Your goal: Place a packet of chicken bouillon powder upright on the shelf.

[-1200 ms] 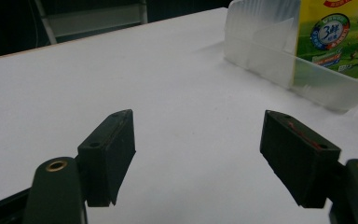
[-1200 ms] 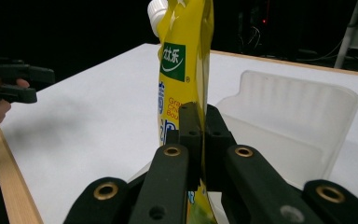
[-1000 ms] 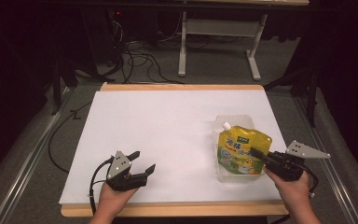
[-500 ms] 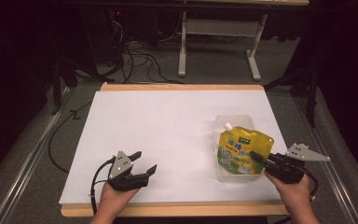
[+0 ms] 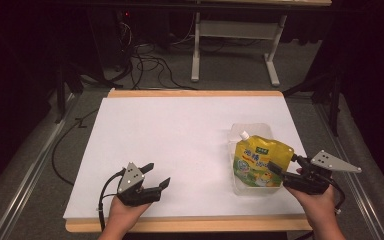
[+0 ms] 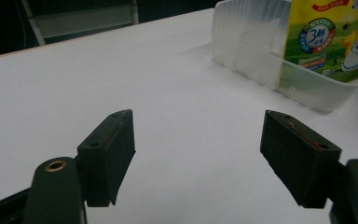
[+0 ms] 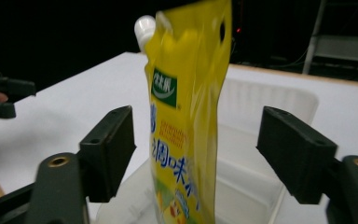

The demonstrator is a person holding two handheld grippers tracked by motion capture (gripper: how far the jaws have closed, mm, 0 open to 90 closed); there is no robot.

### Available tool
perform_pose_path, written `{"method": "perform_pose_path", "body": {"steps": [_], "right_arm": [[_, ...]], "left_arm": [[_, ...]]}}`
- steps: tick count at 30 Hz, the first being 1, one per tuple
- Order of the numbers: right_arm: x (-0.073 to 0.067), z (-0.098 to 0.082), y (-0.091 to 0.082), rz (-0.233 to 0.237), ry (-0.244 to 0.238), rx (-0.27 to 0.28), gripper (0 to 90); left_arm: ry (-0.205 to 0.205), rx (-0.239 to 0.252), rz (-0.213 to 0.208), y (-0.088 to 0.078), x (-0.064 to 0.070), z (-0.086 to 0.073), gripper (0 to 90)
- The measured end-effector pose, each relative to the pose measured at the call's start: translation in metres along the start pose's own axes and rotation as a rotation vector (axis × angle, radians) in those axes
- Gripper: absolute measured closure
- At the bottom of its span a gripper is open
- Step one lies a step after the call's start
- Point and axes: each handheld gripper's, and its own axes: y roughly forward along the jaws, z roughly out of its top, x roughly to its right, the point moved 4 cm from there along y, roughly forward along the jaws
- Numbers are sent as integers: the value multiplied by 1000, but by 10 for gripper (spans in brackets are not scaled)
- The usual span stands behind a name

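Yellow pouch [image 5: 259,160] stands in clear tub [image 5: 240,134] on right side of white table [image 5: 180,145]. Right gripper [image 7: 196,154] wide open, pouch between jaws, not squeezed. Looks like grab step. Next: close gently on pouch. Left gripper [image 5: 155,175] open, empty, far off.

One desk [image 5: 180,145] with a white top carries everything counted here. On it, toward the right edge near the front, stands one clear plastic bin [image 5: 244,184]. In that bin is one yellow spouted pouch [image 5: 257,161], with one white cap [image 7: 144,27] on its spout. Two tongs are in view: the left tongs [image 5: 156,175] near the front-left corner, and the right tongs [image 5: 284,165] beside the bin. Two hands hold them, one each.
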Motion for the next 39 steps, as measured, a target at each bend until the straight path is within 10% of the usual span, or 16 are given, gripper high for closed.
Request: {"method": "perform_pose_path", "body": {"steps": [8,17,26,31,39], "right_arm": [[-12,37,-19,-33,-50,114,198],[-59,62,-28,83,-134,188,197],[-82,28,8,192,-110,93,193],[-84,-2,29,195,-107,-12,189],[-81,-6,32,194,-101,-18,192]], "left_arm": [[1,5,-15,0,5,2,266],[6,-1,-30,2,9,2,266],[13,-4,-43,3,12,1,266],[16,-8,-46,4,12,1,265],[15,-11,-43,5,12,0,265]]}}
